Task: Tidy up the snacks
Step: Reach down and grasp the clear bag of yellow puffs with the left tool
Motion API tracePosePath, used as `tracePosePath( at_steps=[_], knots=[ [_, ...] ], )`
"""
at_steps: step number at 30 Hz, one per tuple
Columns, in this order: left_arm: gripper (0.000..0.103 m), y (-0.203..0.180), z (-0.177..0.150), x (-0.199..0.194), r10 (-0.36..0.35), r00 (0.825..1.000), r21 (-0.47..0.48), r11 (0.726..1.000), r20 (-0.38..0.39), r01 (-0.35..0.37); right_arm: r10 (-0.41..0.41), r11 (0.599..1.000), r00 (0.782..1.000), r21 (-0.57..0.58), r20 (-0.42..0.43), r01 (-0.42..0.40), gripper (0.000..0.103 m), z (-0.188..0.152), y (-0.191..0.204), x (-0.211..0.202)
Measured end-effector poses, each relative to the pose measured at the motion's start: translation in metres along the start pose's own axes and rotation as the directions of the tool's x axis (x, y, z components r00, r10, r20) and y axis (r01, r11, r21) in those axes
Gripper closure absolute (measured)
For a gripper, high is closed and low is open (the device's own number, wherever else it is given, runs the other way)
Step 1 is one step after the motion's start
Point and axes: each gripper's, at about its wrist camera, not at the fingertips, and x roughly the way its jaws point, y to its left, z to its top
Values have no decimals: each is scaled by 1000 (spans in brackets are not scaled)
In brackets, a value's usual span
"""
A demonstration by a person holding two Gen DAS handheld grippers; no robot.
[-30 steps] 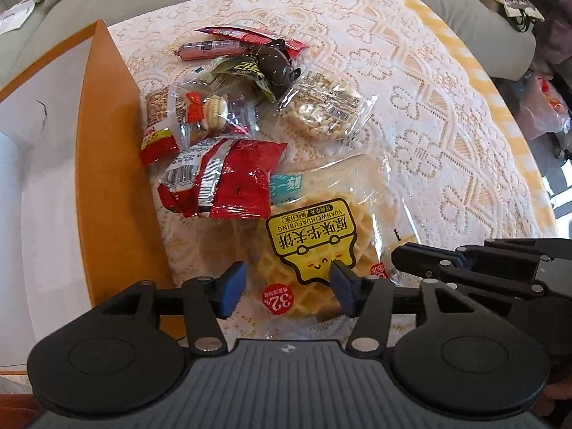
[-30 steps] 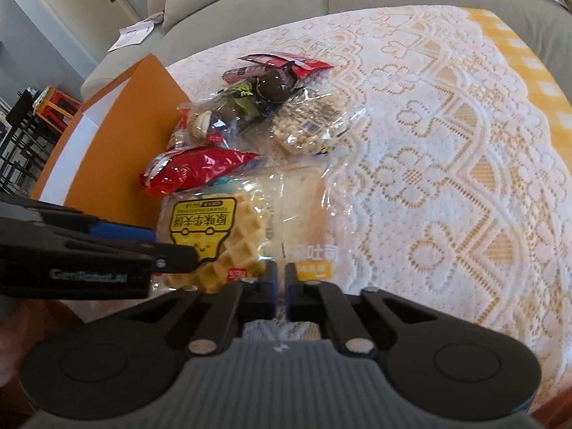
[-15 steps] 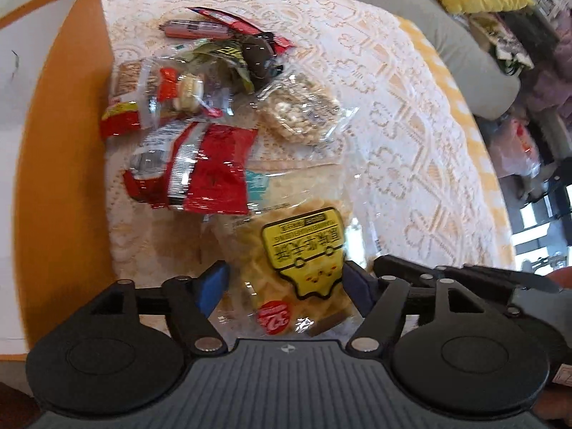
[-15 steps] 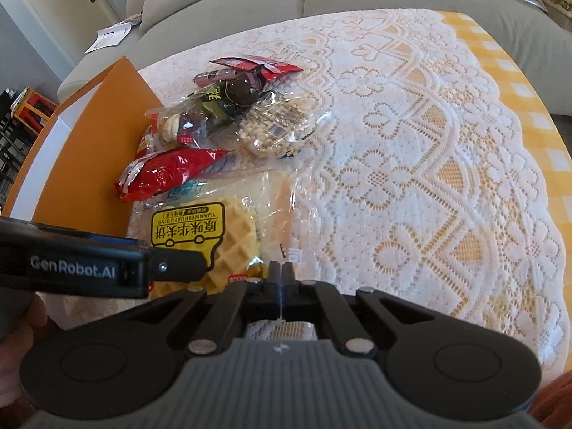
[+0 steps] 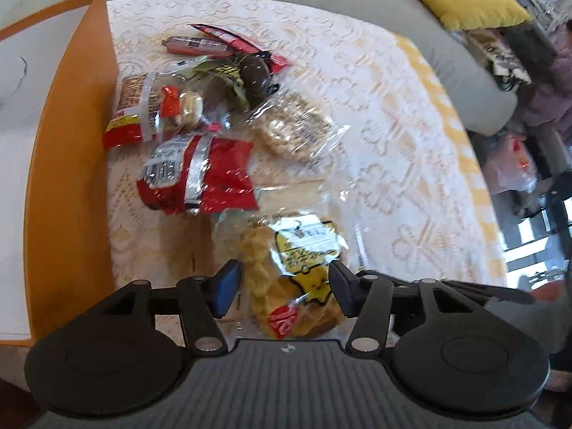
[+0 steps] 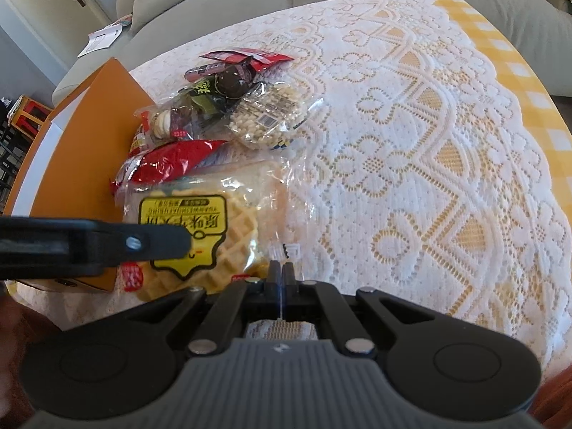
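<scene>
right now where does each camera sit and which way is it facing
Left wrist: on the left gripper, looking steeply down at the waffle pack between its jaws, which have just been closing; orange box alongside.
Right wrist: on the right gripper, shut on the pack's clear edge; the left gripper's finger crosses.
Shared: waffle pack, red packet, lace cloth.

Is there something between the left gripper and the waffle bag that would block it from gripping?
Nothing visible. The waffle bag already sits between the pads of the left gripper, whose jaws have just been closing around it.
</scene>
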Motion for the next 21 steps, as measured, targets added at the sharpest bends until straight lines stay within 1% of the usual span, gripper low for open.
tracePosePath(
  at_steps=[1, 3, 6, 7, 13, 16, 17, 18, 19, 21],
  knots=[
    [37, 0, -2, -1, 14, 1000, 9, 1000, 6, -14, 2, 1000, 1000, 2, 0, -2, 103, 0, -1, 0],
    [27, -3, -4, -3, 64, 998, 34, 997, 16, -65, 6, 1000, 1000, 12, -1, -6, 103, 0, -2, 0],
    [20, -7, -6, -3, 100, 994, 75, 992, 34, -102, 7, 1000, 1000, 19, -4, -7, 103, 1, -3, 1],
    [19, -6, -6, -2, 101, 994, 68, 992, 33, -103, 5, 1000, 1000, 16, -4, -5, 103, 1, -2, 1],
    [15, 8, -9, 1, 39, 999, -4, 999, 21, -39, 4, 1000, 1000, 24, -7, -3, 103, 1, -4, 2],
    [17, 11, -9, 6, -23, 1000, -26, 999, 10, 23, 2, 1000, 1000, 26, -9, -2, 103, 1, -4, 3],
    [20, 10, -9, 8, -38, 999, -33, 999, 6, 38, 1, 1000, 1000, 25, -8, -1, 103, 1, -3, 3],
    [27, 10, -9, 9, -54, 999, -39, 998, 7, 54, 0, 1000, 1000, 22, -8, 0, 103, 1, -3, 3],
    [29, 9, -9, 9, -66, 998, -42, 997, 11, 66, 0, 1000, 1000, 21, -8, 1, 103, 1, -3, 3],
    [42, 1, -10, 5, -67, 998, -21, 998, 22, 67, 0, 1000, 1000, 23, -11, 0, 103, 1, -3, 4]
  ],
)
